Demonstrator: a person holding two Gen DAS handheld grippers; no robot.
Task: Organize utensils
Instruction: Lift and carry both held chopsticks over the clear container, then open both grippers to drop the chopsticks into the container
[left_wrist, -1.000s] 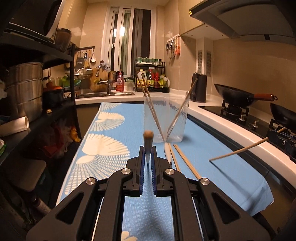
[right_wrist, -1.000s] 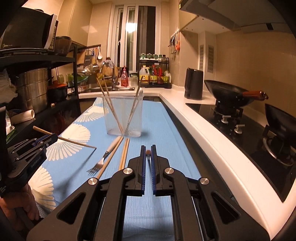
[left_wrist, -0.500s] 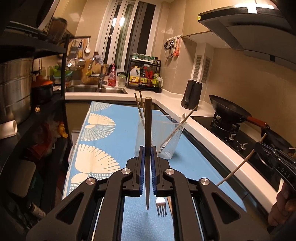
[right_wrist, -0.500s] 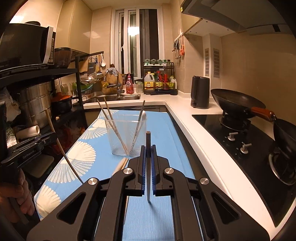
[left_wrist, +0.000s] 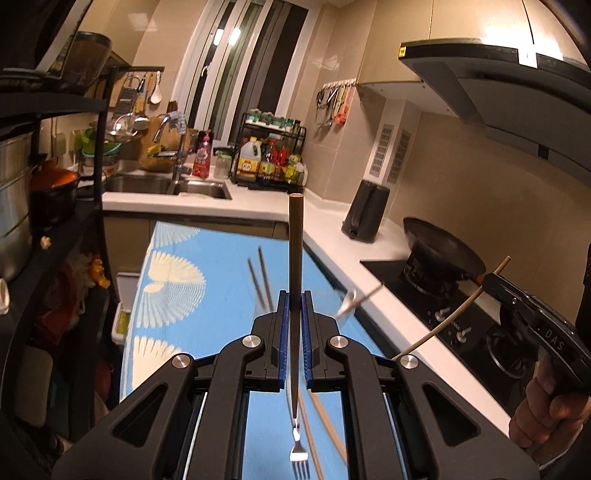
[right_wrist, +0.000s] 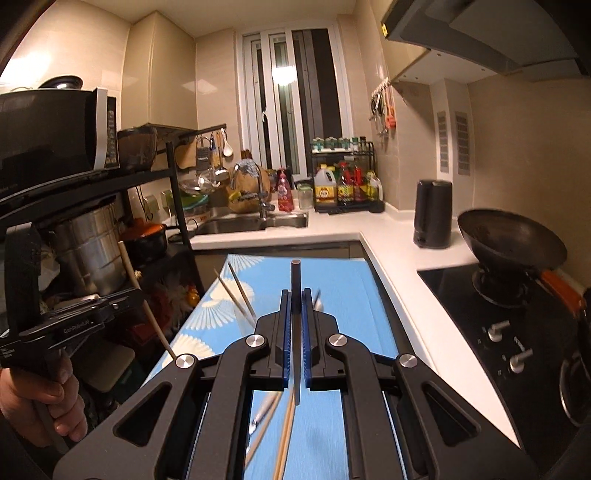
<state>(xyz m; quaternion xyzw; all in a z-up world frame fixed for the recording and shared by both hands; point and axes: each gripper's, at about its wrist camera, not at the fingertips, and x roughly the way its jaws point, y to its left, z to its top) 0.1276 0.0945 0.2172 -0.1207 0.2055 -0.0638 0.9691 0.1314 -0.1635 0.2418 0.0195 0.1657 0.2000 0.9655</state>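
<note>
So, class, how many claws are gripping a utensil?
2. The left claw is shut on a wooden-handled metal fork; the right claw is shut on a thin wooden chopstick.

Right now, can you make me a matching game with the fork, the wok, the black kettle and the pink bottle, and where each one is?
Things:
1. fork
2. wok
3. black kettle
4. pink bottle

Places:
A. on the stove
B. by the sink
C. in the left gripper
D. on the white counter

Pairs: 1-C, 2-A, 3-D, 4-B.
</note>
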